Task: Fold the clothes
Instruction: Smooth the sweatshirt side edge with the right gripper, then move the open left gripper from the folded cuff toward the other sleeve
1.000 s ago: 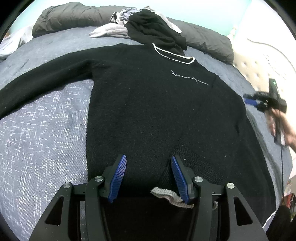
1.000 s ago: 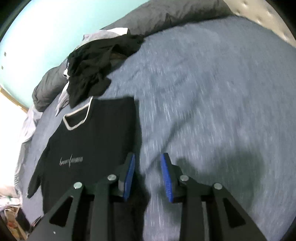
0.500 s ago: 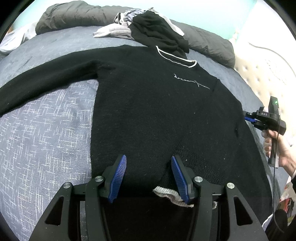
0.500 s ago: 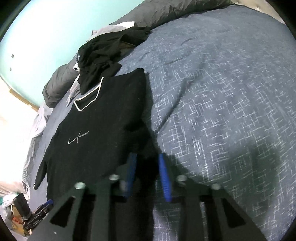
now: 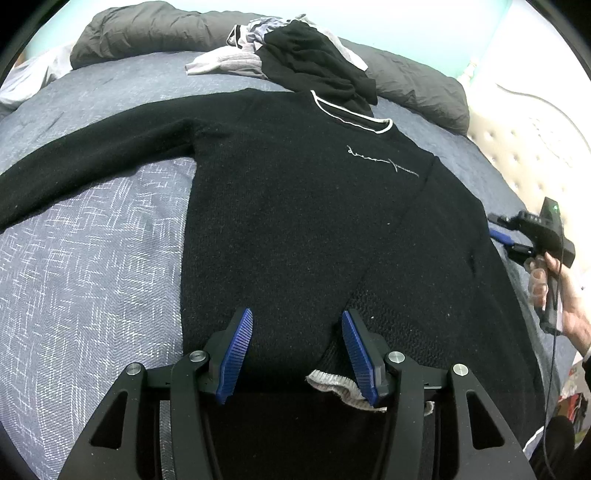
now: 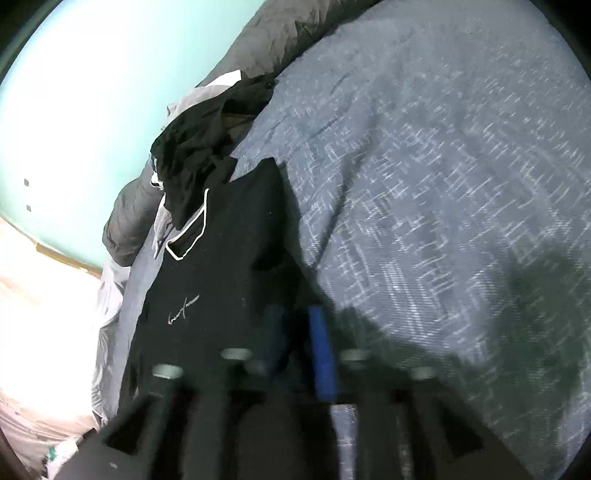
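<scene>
A black sweater (image 5: 295,221) with a white-edged collar lies flat on the blue-grey bedspread (image 5: 92,258). One sleeve stretches out to the left; the other is folded slantwise across the body, its pale cuff (image 5: 332,384) at the hem. My left gripper (image 5: 297,332) hovers open over the hem, with that cuff beside its right finger. My right gripper (image 5: 496,229), held in a hand (image 5: 561,295), is at the sweater's right edge. In the blurred right wrist view its jaws (image 6: 297,325) are opening over the sweater's (image 6: 221,277) dark edge, and nothing is pinched between the pads.
A heap of black and grey clothes (image 5: 306,62) lies just past the collar, against dark grey pillows (image 5: 147,33). A pale tufted headboard (image 5: 524,155) rises on the right. The heap (image 6: 199,147) and bare bedspread (image 6: 443,184) show in the right wrist view.
The right gripper sank toward the sweater's right edge and rolled; its jaws narrowed, then widened again. The left gripper kept still and open.
</scene>
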{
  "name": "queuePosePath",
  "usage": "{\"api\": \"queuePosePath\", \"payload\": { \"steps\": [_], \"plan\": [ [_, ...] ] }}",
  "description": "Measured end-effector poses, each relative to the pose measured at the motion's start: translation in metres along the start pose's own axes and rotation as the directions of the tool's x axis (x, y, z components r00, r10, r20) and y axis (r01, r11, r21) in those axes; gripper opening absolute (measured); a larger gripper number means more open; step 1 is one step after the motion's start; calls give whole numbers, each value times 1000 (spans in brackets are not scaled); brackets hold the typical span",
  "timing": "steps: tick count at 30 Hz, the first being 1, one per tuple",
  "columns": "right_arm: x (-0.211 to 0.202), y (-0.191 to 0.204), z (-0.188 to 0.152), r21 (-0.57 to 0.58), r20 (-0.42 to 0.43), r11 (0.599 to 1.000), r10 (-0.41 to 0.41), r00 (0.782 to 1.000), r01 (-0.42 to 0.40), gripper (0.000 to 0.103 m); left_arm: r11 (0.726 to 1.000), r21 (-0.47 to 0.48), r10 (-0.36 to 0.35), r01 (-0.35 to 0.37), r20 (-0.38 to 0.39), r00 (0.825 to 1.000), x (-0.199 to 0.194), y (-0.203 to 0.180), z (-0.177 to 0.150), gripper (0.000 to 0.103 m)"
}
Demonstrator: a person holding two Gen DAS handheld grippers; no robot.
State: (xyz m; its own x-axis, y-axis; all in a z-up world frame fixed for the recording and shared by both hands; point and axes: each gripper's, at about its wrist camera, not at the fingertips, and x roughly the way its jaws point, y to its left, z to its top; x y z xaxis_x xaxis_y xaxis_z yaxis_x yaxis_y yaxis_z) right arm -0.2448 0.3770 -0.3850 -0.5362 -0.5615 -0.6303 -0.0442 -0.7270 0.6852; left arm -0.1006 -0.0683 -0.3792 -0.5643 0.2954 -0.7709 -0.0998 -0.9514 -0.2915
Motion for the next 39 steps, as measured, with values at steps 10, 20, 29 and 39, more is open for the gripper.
{"api": "queuePosePath", "payload": {
  "steps": [10, 20, 29, 39],
  "plan": [
    [11, -2, -2, 61, 22, 998, 21, 1000, -22, 8, 1000, 7, 3, -3, -4, 1000, 1, -1, 0, 55],
    [-6, 2, -13, 105, 87, 992, -79, 993, 70, 5, 1000, 9, 5, -5, -5, 1000, 1, -1, 0, 55],
    [-15, -1, -14, 126, 106, 983, -150, 983, 137, 5, 1000, -14, -3, 3, 5, 1000, -3, 3, 1, 55],
    [-18, 40, -19, -73, 94, 990, -112, 989, 119, 6, 998, -60, -15, 17, 35, 999, -18, 13, 1, 55]
  ]
}}
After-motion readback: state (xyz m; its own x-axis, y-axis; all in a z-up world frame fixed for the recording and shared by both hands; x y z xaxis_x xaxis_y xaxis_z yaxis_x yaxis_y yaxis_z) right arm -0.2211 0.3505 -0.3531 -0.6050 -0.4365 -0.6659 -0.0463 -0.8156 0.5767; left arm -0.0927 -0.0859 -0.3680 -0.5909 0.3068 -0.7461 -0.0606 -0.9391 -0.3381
